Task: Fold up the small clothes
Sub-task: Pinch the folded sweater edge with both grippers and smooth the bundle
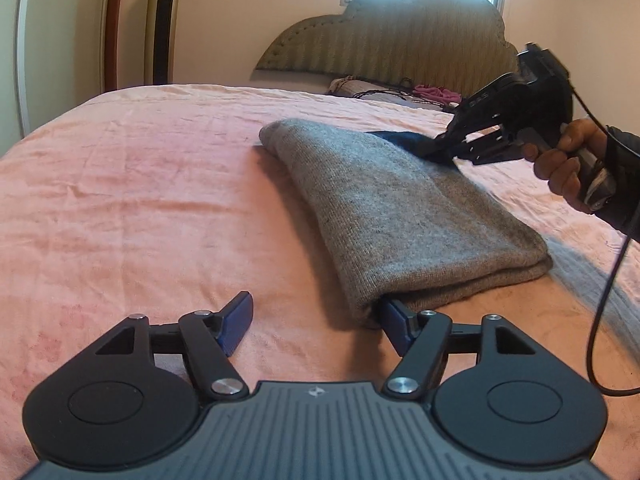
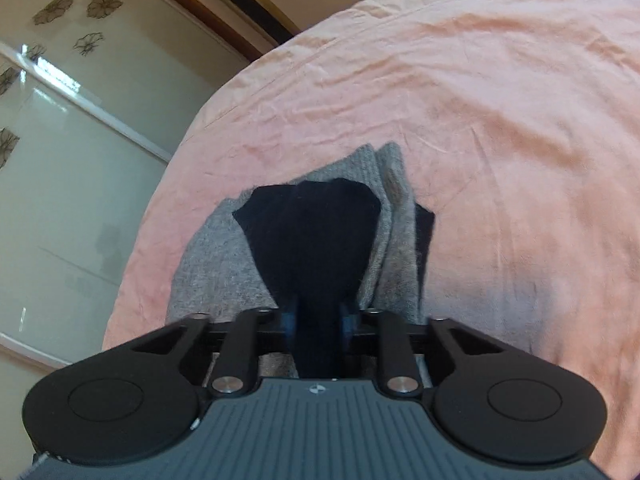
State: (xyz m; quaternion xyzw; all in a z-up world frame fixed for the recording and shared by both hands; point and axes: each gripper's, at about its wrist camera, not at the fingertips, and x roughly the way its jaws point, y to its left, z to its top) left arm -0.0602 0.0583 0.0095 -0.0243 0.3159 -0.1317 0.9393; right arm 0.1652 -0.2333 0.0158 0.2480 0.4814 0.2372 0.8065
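the jaws of the right gripper (image 2: 318, 320) are being pressed together on a dark navy knitted band of fabric (image 2: 316, 240), which is being pinched between the blue pads and is fanning out ahead of the fingers. the same pinch is being shown from the side in the left wrist view, where the right gripper (image 1: 442, 148) is being held by a bare hand (image 1: 564, 164) at the far end of the garment. the jaws of the left gripper (image 1: 316, 320) are being held spread wide; its right blue pad (image 1: 394, 322) is being tucked at or just under the near corner of the cloth, while the left blue pad (image 1: 240, 318) is being kept apart over bare bedding.

the grey knitted garment (image 1: 400, 216) is being kept on the wrinkled pink bedsheet (image 1: 140, 184), already doubled into a long layered strip with stacked edges showing at the near end. the task is being judged as partly done: at least one fold is in place, and the dark band, seemingly a hem or cuff of the same garment, is probably being laid over or tucked; a final fold and smoothing are likely being left.

no container is being shown in either view. loose items are being left by the padded headboard (image 1: 384, 40), too small to identify.
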